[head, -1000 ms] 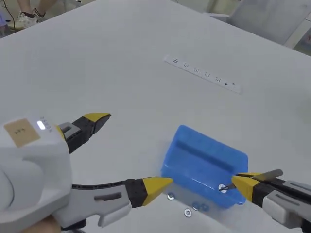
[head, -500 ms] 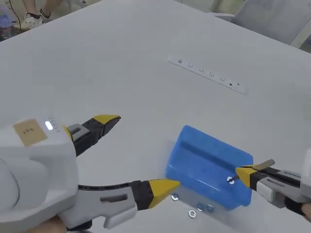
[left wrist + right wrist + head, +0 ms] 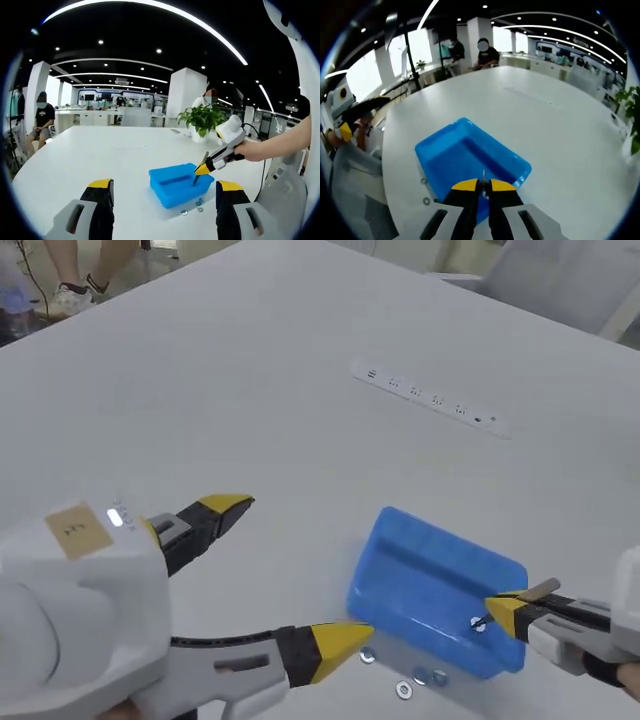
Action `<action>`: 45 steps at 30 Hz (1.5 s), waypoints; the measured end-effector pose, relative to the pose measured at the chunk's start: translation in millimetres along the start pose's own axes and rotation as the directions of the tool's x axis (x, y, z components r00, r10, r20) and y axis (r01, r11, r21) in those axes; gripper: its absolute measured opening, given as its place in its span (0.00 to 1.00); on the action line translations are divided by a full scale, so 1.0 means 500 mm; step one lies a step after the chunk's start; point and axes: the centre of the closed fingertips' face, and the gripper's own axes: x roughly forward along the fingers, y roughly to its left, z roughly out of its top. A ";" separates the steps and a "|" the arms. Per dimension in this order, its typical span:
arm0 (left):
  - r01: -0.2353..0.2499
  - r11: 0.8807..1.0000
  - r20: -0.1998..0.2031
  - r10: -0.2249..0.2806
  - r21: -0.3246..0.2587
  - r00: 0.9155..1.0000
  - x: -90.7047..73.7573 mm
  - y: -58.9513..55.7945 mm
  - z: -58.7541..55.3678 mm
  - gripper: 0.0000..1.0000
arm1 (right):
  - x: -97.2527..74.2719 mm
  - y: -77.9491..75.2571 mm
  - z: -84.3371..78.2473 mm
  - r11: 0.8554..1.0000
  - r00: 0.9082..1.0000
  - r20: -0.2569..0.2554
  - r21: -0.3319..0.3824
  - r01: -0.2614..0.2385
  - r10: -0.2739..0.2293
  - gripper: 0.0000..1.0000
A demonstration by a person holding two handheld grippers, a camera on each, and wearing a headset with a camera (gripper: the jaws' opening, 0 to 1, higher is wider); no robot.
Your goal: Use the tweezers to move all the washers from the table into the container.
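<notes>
Head view showed right gripper [image 3: 505, 608] clenching tweezers [image 3: 541, 590], washer [image 3: 479, 624] over container [image 3: 430, 570], left gripper [image 3: 293, 570] agape; release judged next.

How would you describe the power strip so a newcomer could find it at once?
On the white table, look beyond the blue container. The power strip lies there alone: a long, flat, white bar with a row of sockets.

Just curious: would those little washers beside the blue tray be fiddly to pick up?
Probably: the washers lie flat on the smooth table, so a pinch may just slide them. They look thin and tiny, likely light and easily dropped.
</notes>
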 end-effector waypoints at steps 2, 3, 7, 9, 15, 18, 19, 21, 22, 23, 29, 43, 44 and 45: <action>0.000 1.000 -0.004 0.000 0.006 1.000 0.001 -0.001 -0.001 0.86 | 0.000 0.001 0.002 1.000 1.000 0.005 0.002 0.000 0.000 0.04; 0.001 1.000 -0.008 -0.001 0.007 1.000 0.001 -0.002 -0.003 0.86 | -0.001 0.002 0.002 1.000 1.000 0.005 0.000 -0.001 0.001 0.04; 0.004 1.000 -0.013 -0.004 0.006 1.000 0.002 -0.003 -0.004 0.86 | -0.019 0.009 0.018 1.000 0.999 0.035 -0.009 0.006 -0.005 0.04; 0.004 1.000 -0.014 -0.004 0.006 1.000 0.001 -0.002 -0.005 0.86 | -0.033 0.013 0.032 1.000 0.998 0.063 -0.008 0.003 -0.002 0.04; 0.003 1.000 -0.012 -0.003 0.005 1.000 0.000 -0.002 -0.004 0.85 | -0.075 0.054 0.056 1.000 0.993 0.119 -0.009 -0.020 0.021 0.04; 0.007 1.000 -0.010 -0.007 0.001 1.000 0.001 -0.003 -0.003 0.85 | -0.094 0.082 0.057 0.999 0.989 0.140 -0.009 -0.044 0.044 0.04; 0.009 1.000 -0.010 -0.009 0.001 1.000 0.001 -0.003 -0.004 0.85 | -0.098 0.092 0.057 0.998 0.988 0.143 -0.007 -0.055 0.056 0.04; 0.010 1.000 -0.012 -0.010 0.003 1.000 0.000 -0.004 -0.004 0.84 | -0.106 0.113 0.055 0.997 0.985 0.150 -0.007 -0.081 0.081 0.04; 0.011 1.000 -0.012 -0.011 0.005 1.000 0.001 -0.004 -0.004 0.84 | -0.108 0.125 0.051 0.996 0.985 0.145 -0.012 -0.093 0.094 0.04; 0.012 1.000 -0.013 -0.012 0.005 1.000 0.001 -0.005 -0.004 0.84 | -0.110 0.133 0.048 0.995 0.984 0.142 -0.016 -0.102 0.104 0.04; 0.015 1.000 -0.014 -0.014 0.005 1.000 0.001 -0.004 -0.005 0.83 | -0.092 0.152 0.008 0.991 0.990 0.068 -0.068 -0.118 0.123 0.04; 0.009 1.000 -0.018 -0.009 0.000 1.000 -0.001 -0.001 -0.008 0.82 | -0.033 0.151 -0.032 0.978 0.990 -0.035 -0.151 -0.141 0.138 0.04; 0.009 1.000 -0.018 -0.009 0.000 1.000 -0.001 -0.001 -0.008 0.82 | -0.030 0.151 -0.036 0.975 0.990 -0.048 -0.173 -0.140 0.133 0.04; 0.009 1.000 -0.020 -0.009 0.000 1.000 -0.001 -0.001 -0.008 0.82 | -0.029 0.151 -0.039 0.973 0.990 -0.058 -0.185 -0.135 0.126 0.04</action>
